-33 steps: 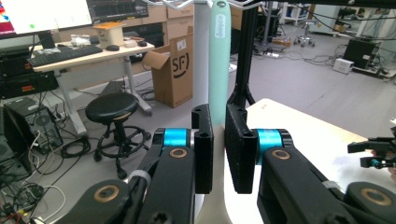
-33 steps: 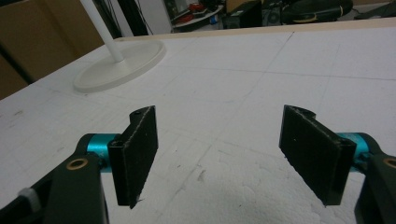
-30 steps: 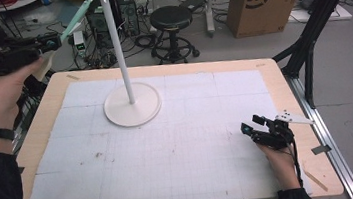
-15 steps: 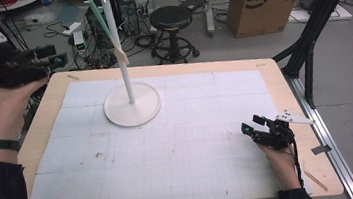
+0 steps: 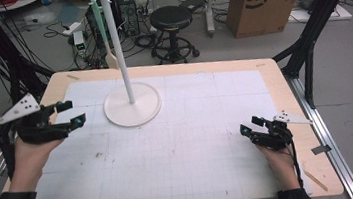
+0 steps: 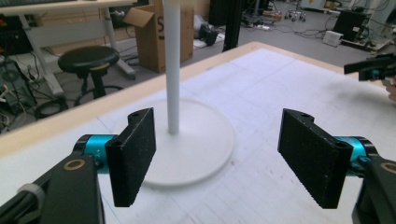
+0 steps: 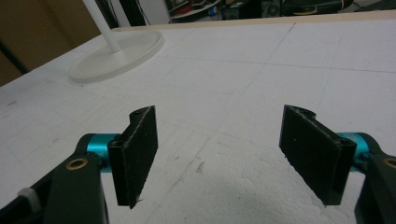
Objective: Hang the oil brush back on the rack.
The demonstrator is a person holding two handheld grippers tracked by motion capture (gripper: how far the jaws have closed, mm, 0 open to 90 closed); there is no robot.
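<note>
One white stand (image 5: 131, 99) sat on the table (image 5: 272, 76) at about 11 o'clock, with one spatula (image 5: 109, 57) hanging off its top. Two grippers: the left gripper (image 5: 68, 114) hovered at 9 o'clock, jaws wide and empty; the right gripper (image 5: 250, 125) rested at 4 o'clock, also wide open, nothing held.

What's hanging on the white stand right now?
One utensil, pale green handle with a wooden end, hangs from a hook at the top of the stand. It hangs behind the pole, beyond the table edge. The other hooks look bare, though the top is cropped.
</note>
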